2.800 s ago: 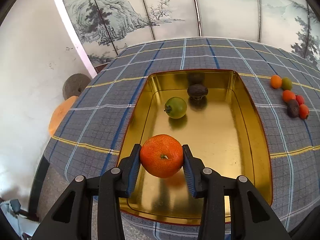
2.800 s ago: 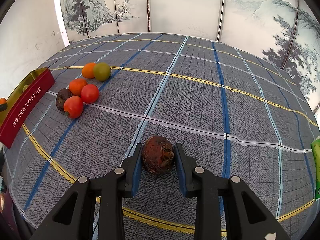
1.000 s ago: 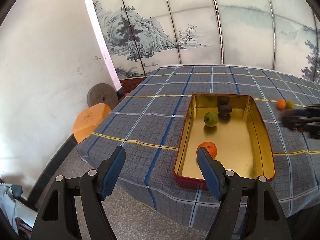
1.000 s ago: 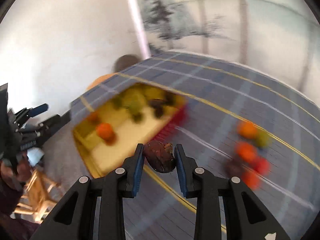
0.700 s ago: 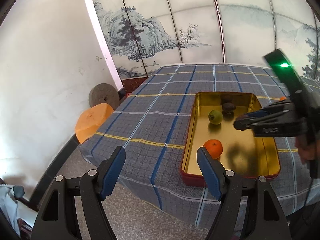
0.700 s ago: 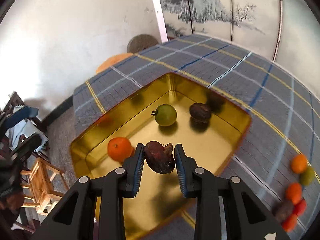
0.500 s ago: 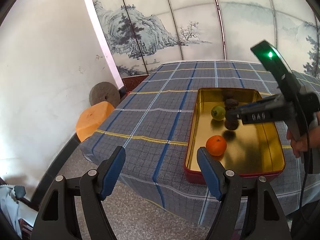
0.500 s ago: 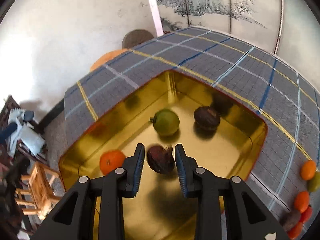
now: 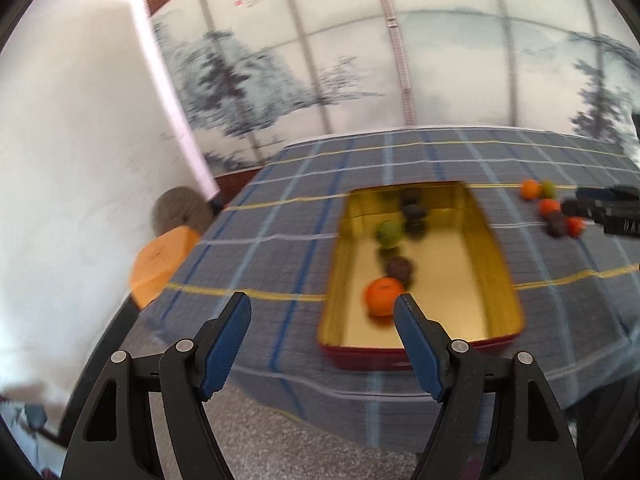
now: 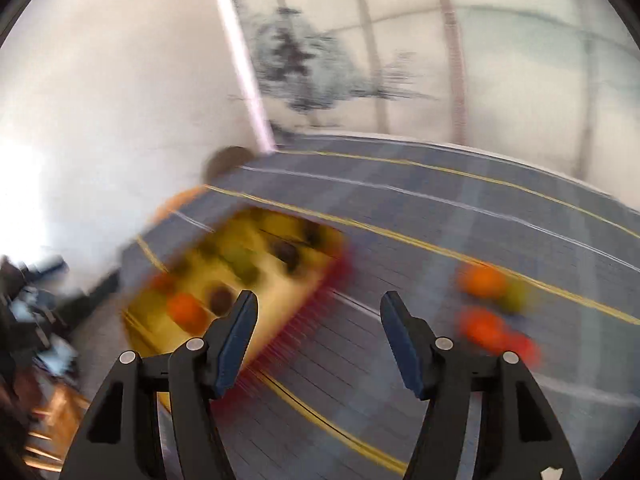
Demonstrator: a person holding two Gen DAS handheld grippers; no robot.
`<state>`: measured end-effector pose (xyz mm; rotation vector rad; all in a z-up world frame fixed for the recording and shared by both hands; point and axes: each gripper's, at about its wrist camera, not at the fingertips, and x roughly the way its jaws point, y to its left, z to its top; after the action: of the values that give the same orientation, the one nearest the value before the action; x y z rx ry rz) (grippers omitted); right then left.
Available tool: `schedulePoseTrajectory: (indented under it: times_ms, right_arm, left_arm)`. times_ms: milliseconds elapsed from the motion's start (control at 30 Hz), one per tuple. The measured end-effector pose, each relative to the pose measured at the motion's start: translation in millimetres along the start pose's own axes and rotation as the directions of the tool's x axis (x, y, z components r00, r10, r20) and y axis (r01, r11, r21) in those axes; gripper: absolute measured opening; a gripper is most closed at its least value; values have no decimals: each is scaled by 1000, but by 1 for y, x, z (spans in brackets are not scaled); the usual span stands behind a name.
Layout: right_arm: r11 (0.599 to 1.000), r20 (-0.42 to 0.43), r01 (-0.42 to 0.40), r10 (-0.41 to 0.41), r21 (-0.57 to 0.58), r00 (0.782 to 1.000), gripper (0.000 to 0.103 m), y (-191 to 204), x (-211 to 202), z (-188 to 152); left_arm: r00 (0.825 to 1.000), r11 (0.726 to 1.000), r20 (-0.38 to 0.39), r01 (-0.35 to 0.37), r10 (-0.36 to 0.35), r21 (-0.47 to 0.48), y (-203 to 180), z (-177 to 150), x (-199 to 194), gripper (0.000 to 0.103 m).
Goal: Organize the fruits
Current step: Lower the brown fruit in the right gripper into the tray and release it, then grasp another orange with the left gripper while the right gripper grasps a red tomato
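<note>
A gold tin tray (image 9: 498, 276) with red outer walls sits on the checked tablecloth. Inside lie an orange (image 9: 383, 296), a dark brown fruit (image 9: 399, 267) just behind it, a green fruit (image 9: 389, 233) and another dark fruit (image 9: 414, 213). My left gripper (image 9: 322, 314) hangs open and empty before the table's near edge. My right gripper (image 10: 318, 318) is empty, its jaws opening, over the cloth right of the blurred tray (image 10: 320, 280). Loose orange, green, red and dark fruits (image 9: 550, 206) lie right of the tray, where the right gripper's black body (image 9: 608, 216) shows.
An orange stool (image 9: 162, 264) and a round grey stone (image 9: 182, 210) stand on the floor left of the table. A painted folding screen (image 9: 400, 72) closes the back. The right wrist view is heavily blurred; loose fruits (image 10: 488, 304) smear at its right.
The right gripper let the dark brown fruit go into the tray, opened, and swung right out of the tray toward the loose fruits. The left gripper stayed open and shifted slightly.
</note>
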<state>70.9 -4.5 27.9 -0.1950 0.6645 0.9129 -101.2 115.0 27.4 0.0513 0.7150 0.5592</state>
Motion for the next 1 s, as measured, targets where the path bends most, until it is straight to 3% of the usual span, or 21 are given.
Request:
schedulePoseTrajectory:
  times_ms: [67, 167, 300, 367, 467, 600, 767, 900, 1000]
  right_arm:
    - [993, -33, 116, -116, 3, 993, 61, -35, -19, -25]
    - [951, -111, 307, -304, 15, 946, 59, -89, -38, -56]
    - [906, -161, 415, -399, 85, 903, 57, -144, -61, -83]
    - [893, -176, 434, -411, 119, 894, 55, -164, -65, -92]
    - [890, -180, 421, -391, 178, 903, 55, -182, -67, -103]
    - [906, -164, 393, -368, 156, 915, 54, -175, -67, -110]
    - [923, -133, 337, -317, 183, 939, 54, -180, -73, -112]
    - [929, -107, 311, -295, 200, 950, 54, -183, -77, -113]
    - [937, -93, 294, -281, 186, 955, 54, -180, -77, -112]
  left_arm:
    - [998, 998, 0, 65, -65, 25, -14, 6, -3, 74]
    - [986, 985, -17, 164, -163, 54, -37, 20, -4, 74]
    - [955, 953, -63, 294, -290, 69, -72, 44, 1, 74]
    - [933, 934, -91, 353, -347, 61, -92, 59, 9, 74]
    - [900, 903, -134, 425, -415, 58, -124, 78, 26, 74]
    - [893, 892, -153, 441, -424, 100, -166, 103, 50, 73]
    - [831, 855, -251, 518, -496, 26, -203, 137, 97, 61]
    - [772, 824, -355, 566, -528, 6, -235, 153, 134, 61]
    - [765, 827, -391, 561, -511, 18, -252, 157, 153, 61]
